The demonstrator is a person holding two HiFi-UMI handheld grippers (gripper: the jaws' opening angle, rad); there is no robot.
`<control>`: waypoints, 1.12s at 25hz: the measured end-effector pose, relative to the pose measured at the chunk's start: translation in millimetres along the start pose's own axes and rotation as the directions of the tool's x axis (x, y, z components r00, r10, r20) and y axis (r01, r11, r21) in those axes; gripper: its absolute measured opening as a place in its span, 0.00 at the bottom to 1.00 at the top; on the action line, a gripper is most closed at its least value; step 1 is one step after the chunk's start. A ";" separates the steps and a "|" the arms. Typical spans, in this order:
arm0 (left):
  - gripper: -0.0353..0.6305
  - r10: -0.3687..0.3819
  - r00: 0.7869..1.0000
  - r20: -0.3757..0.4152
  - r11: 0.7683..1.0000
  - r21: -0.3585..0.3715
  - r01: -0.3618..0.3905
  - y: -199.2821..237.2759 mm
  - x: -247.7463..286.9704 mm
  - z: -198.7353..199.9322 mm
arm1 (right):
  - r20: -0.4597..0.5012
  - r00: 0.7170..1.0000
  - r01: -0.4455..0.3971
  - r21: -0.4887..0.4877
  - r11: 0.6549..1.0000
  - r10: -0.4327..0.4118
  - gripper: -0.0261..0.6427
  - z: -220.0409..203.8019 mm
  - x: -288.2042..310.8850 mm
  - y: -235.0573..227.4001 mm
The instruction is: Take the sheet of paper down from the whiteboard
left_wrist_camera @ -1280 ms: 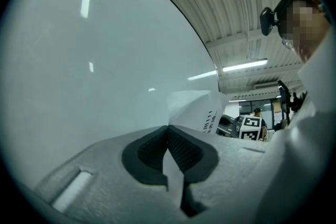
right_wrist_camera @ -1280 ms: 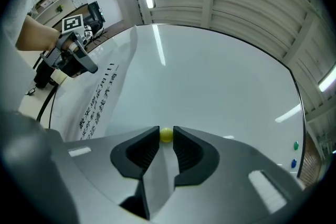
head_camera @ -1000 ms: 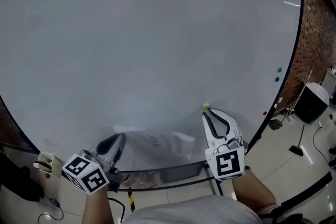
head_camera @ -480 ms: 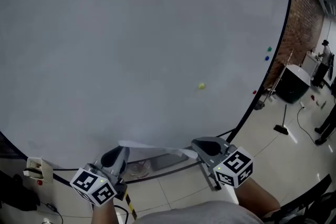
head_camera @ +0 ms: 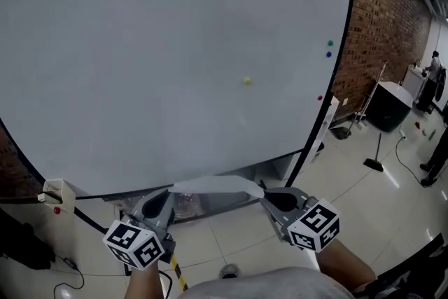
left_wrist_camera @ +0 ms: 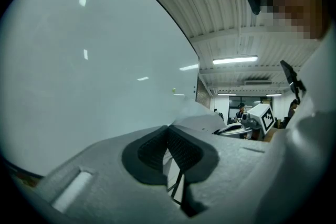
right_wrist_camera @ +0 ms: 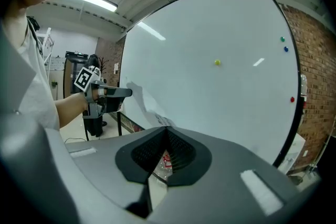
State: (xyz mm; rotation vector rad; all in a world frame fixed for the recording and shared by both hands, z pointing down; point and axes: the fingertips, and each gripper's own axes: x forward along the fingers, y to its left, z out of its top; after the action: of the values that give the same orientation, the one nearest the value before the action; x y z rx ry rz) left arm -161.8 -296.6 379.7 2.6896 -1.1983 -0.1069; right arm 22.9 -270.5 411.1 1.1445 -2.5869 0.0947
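Whiteboard (head_camera: 175,66) no longer carries the sheet of paper (head_camera: 213,185), which hangs clear below its lower edge. Left gripper (head_camera: 166,196) and right gripper (head_camera: 266,196) each pinch one end. A yellow magnet (head_camera: 246,80) sits on the board. Removal judged done; next, lay the sheet down without tearing it.

The sheet of paper (head_camera: 213,185) stretches between your two grippers, clear of the whiteboard (head_camera: 175,59) and in front of its lower edge. Your left hand-held gripper (head_camera: 168,195) pinches its left end, your right hand-held gripper (head_camera: 265,194) its right end. Behind it, a small magnet (head_camera: 246,80) sits on the board above the paper, right of centre. Two more magnets (head_camera: 330,48) sit near the board's right edge. A brick wall (head_camera: 383,17) stands right of that.
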 end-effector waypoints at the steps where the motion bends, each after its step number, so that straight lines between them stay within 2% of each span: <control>1: 0.06 -0.001 1.000 -0.011 1.000 0.006 0.001 -14.2 -7.7 -7.3 | -0.003 1.000 0.001 0.007 1.000 -0.001 0.04 -8.7 -14.6 10.1; 7: 0.06 0.017 0.999 -0.037 1.000 0.024 -0.016 -110.5 -78.8 -40.9 | -0.010 1.000 -0.009 0.034 0.999 0.010 0.04 -60.2 -113.6 84.8; 10: 0.06 0.000 0.998 -0.062 1.000 -0.007 0.000 -160.5 -115.5 -58.7 | -0.027 0.999 -0.035 0.030 0.999 0.036 0.04 -78.1 -156.4 126.9; 12: 0.06 -0.015 0.997 -0.080 1.000 -0.018 0.013 -191.5 -137.4 -64.1 | -0.032 0.997 -0.068 0.038 0.997 0.070 0.04 -82.5 -179.8 152.9; 17: 0.06 -0.039 0.992 -0.118 0.999 0.014 0.041 -265.0 -171.8 -60.3 | 0.008 0.990 -0.141 0.048 0.989 0.141 0.04 -69.7 -237.1 196.1; 20: 0.06 -0.052 0.990 -0.132 0.998 0.018 0.055 -290.3 -187.3 -60.0 | 0.030 0.988 -0.155 0.045 0.987 0.154 0.04 -60.6 -260.9 215.0; 24: 0.06 -0.071 0.988 -0.136 0.995 0.057 0.079 -317.3 -199.9 -54.8 | 0.056 0.991 -0.126 0.038 0.991 0.124 0.04 -57.9 -287.3 225.2; 28: 0.06 -0.064 0.988 -0.137 0.996 0.057 0.073 -326.3 -224.3 -52.7 | 0.069 0.992 -0.109 0.049 0.993 0.105 0.04 -55.4 -304.7 244.7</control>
State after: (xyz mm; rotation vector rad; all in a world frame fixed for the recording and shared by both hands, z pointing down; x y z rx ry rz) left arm -66.7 91.0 361.0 2.7416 -1.0867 0.1027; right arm 50.7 122.4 386.1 1.0423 -2.7192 0.1519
